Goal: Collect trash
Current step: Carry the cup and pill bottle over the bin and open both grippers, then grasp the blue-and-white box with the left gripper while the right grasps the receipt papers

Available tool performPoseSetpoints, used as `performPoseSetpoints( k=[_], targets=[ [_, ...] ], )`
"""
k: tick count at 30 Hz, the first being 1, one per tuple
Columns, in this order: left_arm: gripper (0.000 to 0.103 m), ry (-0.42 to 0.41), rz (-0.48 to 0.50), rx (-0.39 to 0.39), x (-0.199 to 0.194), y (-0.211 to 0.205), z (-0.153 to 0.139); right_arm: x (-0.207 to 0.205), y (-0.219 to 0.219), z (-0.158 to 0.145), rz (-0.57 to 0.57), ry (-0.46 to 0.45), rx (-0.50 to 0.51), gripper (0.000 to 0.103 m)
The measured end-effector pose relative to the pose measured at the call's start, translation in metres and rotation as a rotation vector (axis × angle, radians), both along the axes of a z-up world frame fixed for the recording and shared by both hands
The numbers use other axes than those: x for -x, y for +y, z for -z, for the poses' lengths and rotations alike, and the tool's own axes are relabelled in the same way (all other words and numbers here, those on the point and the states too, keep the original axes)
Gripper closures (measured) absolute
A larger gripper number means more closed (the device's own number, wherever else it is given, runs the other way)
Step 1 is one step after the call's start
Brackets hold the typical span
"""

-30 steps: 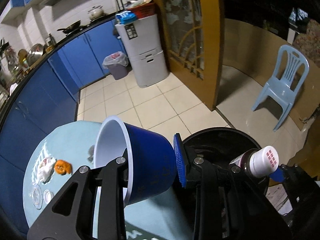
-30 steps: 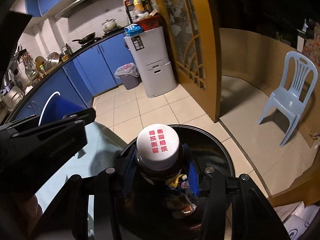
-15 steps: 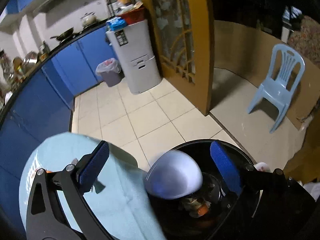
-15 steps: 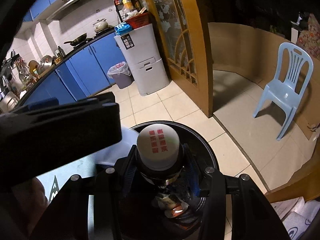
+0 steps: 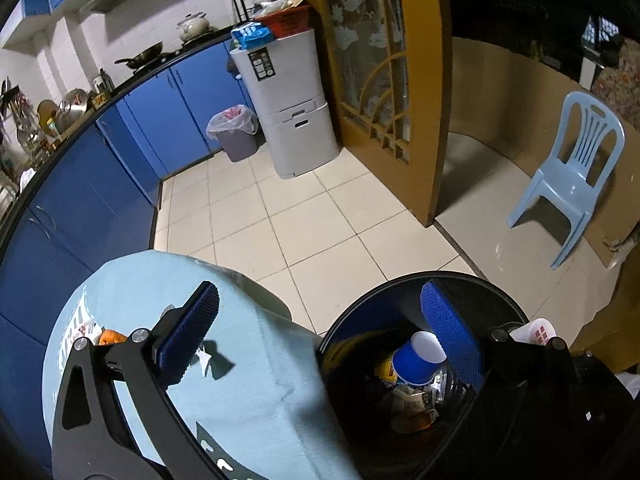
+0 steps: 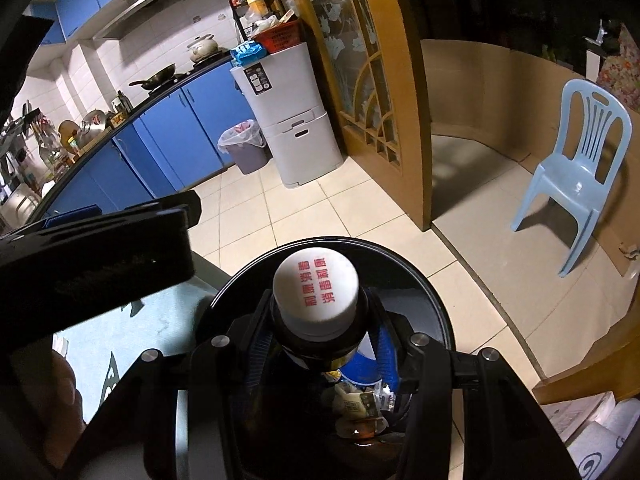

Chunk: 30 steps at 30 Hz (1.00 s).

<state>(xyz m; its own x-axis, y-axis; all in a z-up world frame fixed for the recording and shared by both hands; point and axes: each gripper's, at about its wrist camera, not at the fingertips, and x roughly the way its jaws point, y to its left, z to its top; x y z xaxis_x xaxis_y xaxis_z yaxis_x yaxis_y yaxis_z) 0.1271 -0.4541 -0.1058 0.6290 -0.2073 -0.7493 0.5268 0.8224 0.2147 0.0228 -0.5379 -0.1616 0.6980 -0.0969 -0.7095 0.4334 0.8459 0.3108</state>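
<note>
- Left wrist view: the left gripper (image 5: pixel 316 332) is hanging with its jaws spread wide and nothing between them, one blue pad (image 5: pixel 188 340) over the light blue tablecloth (image 5: pixel 248 392) at lower left, the other over the black trash bin (image 5: pixel 472 284) at lower right.
- A blue paper cup (image 5: pixel 416 358) is lying on its side inside the bin, white mouth facing up and right, on top of crumpled wrappers and other rubbish (image 5: pixel 412 408).
- An orange scrap (image 5: pixel 110 336) is sitting on the tablecloth at far left, partly hidden behind the gripper's frame; a small white scrap (image 5: pixel 204 356) is lying just beside the left pad.
- At the right edge, a white cap (image 5: pixel 536 330) is peeking out behind the gripper's right finger.
- Background, upper half: blue kitchen cabinets (image 5: pixel 120 152), a grey lined waste bin (image 5: pixel 234 132) beside a grey cabinet unit (image 5: pixel 288 104), and a pale blue plastic chair (image 5: pixel 576 168) at right.
- Right wrist view: the right gripper (image 6: pixel 316 340) is clamped on a dark bottle with a white cap (image 6: pixel 316 284) bearing red characters, cap pointing toward the camera's far side, held at centre frame directly over the open black trash bin (image 6: pixel 424 280).
- Rubbish (image 6: pixel 360 404) is showing in the bin below the bottle, with a blue and white edge just behind the right pad.
- The left gripper's black frame (image 6: pixel 92 256) is filling the left side of the frame, above the tablecloth (image 6: pixel 132 332).
</note>
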Motion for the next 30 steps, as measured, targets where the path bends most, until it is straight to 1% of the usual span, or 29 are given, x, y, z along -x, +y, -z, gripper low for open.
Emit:
performPoseSetpoints(
  k=[2, 3, 4, 5, 6, 9, 15, 21, 26, 30],
  targets=[
    [0.003, 0.003, -0.005, 0.002, -0.001, 0.002, -0.001, -0.001, 0.001, 0.001, 0.001, 0.003, 0.001, 0.059],
    [0.003, 0.004, -0.005, 0.003, -0.002, 0.002, -0.001, -0.002, 0.001, 0.001, -0.002, 0.003, -0.004, 0.054],
    [0.003, 0.004, -0.006, 0.003, -0.002, 0.003, 0.0, -0.003, 0.001, 0.001, -0.006, -0.001, -0.011, 0.043],
    [0.003, 0.004, -0.005, 0.003, -0.002, 0.004, -0.001, -0.003, 0.001, 0.001, -0.006, -0.005, -0.014, 0.011],
    [0.003, 0.005, -0.005, 0.004, -0.002, 0.005, -0.001, -0.002, 0.001, 0.0, -0.009, -0.023, -0.013, 0.007],
    [0.003, 0.004, -0.006, 0.003, -0.002, 0.005, -0.001, -0.001, 0.003, -0.004, -0.007, -0.025, 0.011, 0.007],
    [0.003, 0.015, -0.012, 0.01, -0.001, 0.01, -0.001, 0.0, 0.004, -0.005, 0.0, -0.024, -0.004, 0.007],
    [0.003, 0.024, -0.051, 0.021, -0.001, 0.027, -0.003, -0.005, 0.018, -0.01, -0.027, -0.028, -0.004, 0.007],
    [0.003, 0.027, -0.109, 0.03, -0.004, 0.062, -0.008, -0.017, 0.051, -0.017, -0.099, -0.024, 0.02, 0.007],
    [0.003, 0.025, -0.165, 0.038, -0.007, 0.107, -0.014, -0.027, 0.081, -0.021, -0.17, -0.02, 0.037, 0.007]
  ],
)
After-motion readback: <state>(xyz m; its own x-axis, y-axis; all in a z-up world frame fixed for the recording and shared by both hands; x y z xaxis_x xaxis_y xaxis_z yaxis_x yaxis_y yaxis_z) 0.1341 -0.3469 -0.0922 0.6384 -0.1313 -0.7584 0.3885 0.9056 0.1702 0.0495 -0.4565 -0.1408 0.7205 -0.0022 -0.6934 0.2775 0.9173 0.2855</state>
